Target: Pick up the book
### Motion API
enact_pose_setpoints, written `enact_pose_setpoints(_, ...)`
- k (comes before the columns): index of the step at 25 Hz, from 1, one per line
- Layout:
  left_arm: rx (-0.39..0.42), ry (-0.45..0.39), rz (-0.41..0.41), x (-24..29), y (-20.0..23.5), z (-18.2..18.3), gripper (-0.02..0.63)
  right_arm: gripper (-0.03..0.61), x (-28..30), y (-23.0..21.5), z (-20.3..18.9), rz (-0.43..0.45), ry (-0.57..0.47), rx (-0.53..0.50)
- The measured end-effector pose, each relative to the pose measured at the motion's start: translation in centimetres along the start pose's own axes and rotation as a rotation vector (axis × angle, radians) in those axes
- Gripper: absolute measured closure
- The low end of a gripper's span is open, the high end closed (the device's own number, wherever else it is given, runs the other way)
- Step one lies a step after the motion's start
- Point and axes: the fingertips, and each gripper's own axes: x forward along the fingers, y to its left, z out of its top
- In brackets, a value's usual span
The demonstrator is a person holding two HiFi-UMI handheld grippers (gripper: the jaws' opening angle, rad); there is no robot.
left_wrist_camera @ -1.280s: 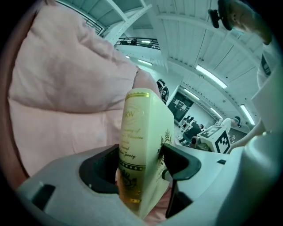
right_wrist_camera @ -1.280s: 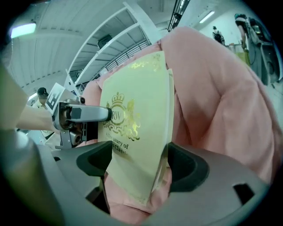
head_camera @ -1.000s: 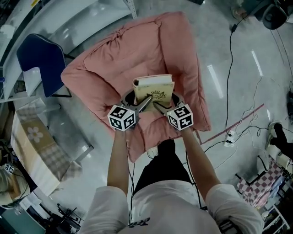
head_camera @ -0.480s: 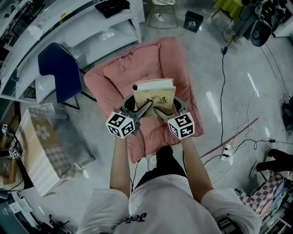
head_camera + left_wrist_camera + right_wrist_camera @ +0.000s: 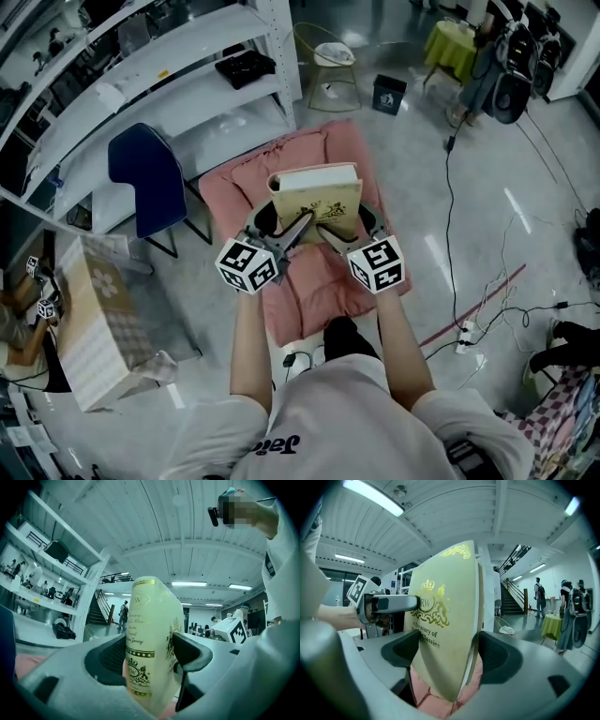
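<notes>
Cream hardcover book (image 5: 316, 195) is hanging in the air over the pink cushion (image 5: 309, 295) on the floor. Both tongs are gripping its near edge: the left gripper (image 5: 292, 228) is clamping across the spine, and the right gripper (image 5: 330, 228) is squeezing the covers on the page side

Overhead, plus two close on book (image 5: 316, 199)

Right of the right hand-held gripper (image 5: 349, 230) lies open floor (image 5: 412, 141), crossed only by loose cables (image 5: 446, 187). Left of the left hand-held gripper (image 5: 281, 227), a blue chair (image 5: 145, 178), white shelves (image 5: 187, 66) (close together) and a box (image 5: 94, 328) narrow the way.
</notes>
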Motion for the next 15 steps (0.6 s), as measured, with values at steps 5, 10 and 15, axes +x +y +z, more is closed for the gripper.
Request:
enact_pose_setpoints(5, 0.051, -0.059, -0.002, -2.1, -2.8, 3.9, 0.295, 0.187, -2.8, 2.0, 3.7, -0.002, -0.071, -0.051)
enact_pose_setpoints(10, 0.086, -0.095, 0.006, -4.5, -4.6, 7.0, 0.295, 0.187, -4.7, 4.2, 6.6, 0.008, -0.120, -0.093)
enact_pose_setpoints(15, 0.091, -0.147, 0.007, -6.9, -6.5, 8.9, 0.295, 0.187, -6.8, 6.5, 8.4, 0.011, -0.153, -0.128)
